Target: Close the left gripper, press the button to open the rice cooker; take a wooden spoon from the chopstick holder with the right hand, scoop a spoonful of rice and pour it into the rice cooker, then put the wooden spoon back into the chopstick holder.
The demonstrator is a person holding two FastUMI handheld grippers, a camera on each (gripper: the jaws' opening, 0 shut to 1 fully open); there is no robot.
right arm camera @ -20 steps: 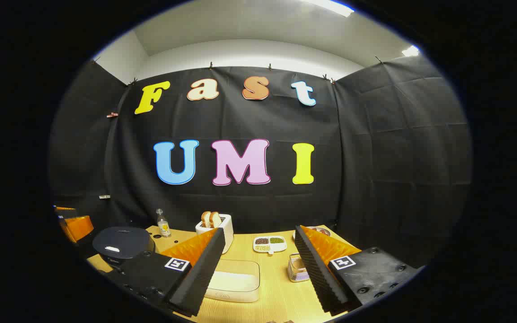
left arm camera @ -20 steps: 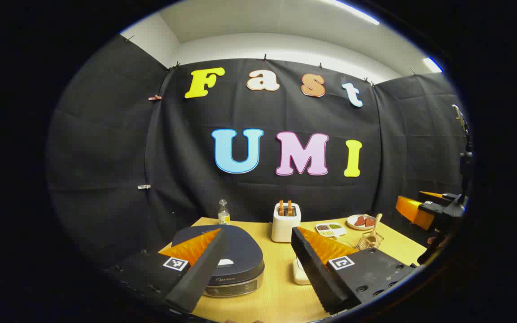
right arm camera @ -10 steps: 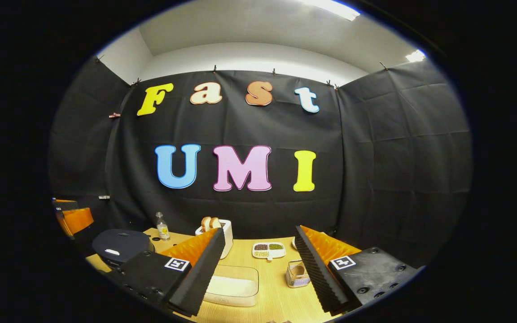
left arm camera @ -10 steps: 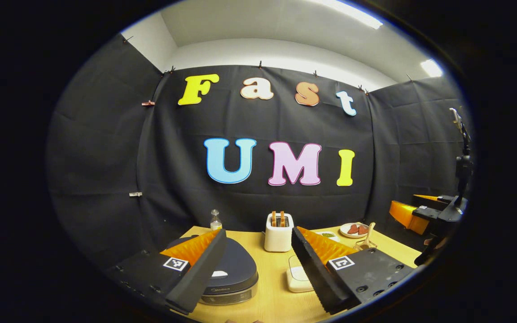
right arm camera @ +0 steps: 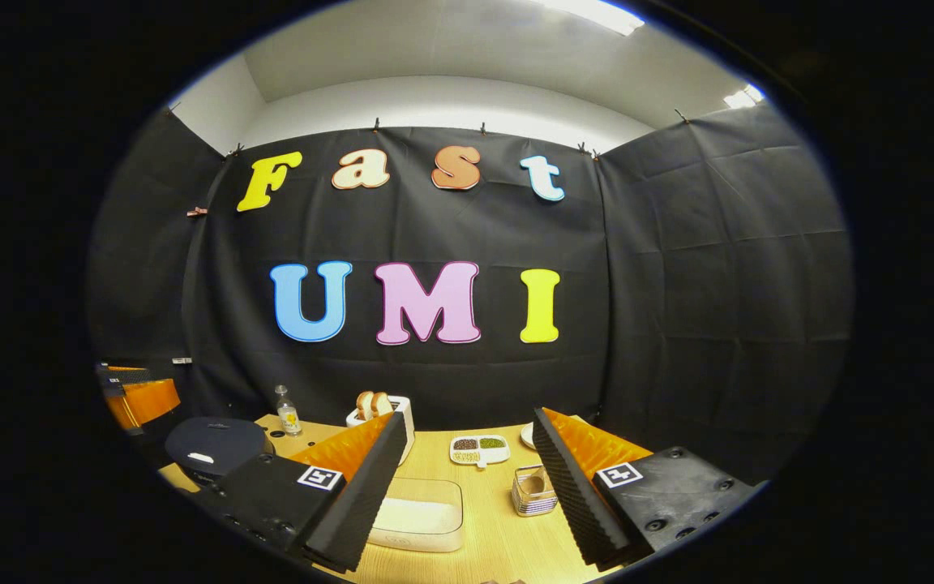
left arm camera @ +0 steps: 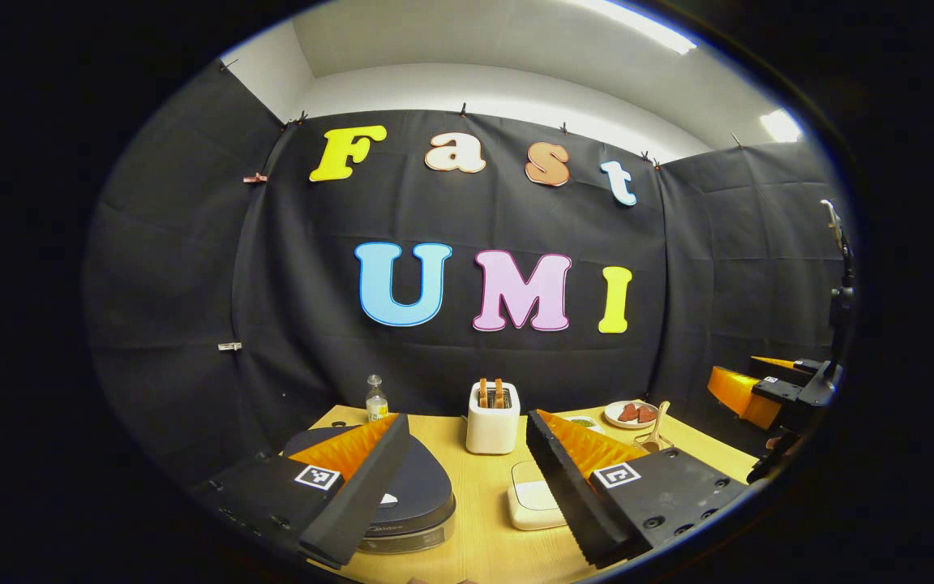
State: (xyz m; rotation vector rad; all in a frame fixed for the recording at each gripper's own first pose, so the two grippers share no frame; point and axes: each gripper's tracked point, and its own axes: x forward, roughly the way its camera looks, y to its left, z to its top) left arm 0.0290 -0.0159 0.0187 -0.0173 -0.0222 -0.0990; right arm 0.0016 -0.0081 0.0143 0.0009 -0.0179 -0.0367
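Note:
The dark rice cooker [left arm camera: 414, 491] stands shut on the wooden table [left arm camera: 483, 543], partly behind one finger of my left gripper [left arm camera: 467, 422], which is open and holds nothing. A wooden spoon [left arm camera: 660, 418] stands in the wire chopstick holder [left arm camera: 650, 443] at the right. A white rice box [left arm camera: 532, 507] lies between the fingers. In the right gripper view, my right gripper [right arm camera: 469, 422] is open and holds nothing, the chopstick holder [right arm camera: 533, 491] is just left of its right finger, the rice box [right arm camera: 422, 519] is in front, and the rice cooker [right arm camera: 216, 442] is far left.
A white toaster [left arm camera: 493, 418] with bread, a small bottle [left arm camera: 375, 399] and a plate [left arm camera: 629, 414] stand at the back. A divided dish [right arm camera: 479, 448] lies mid-table. The other gripper [left arm camera: 759, 385] hovers off the table's right edge.
Both views have drawn back from the table: the rice cooker, rice box and holder look smaller and farther off. Both grippers stay open.

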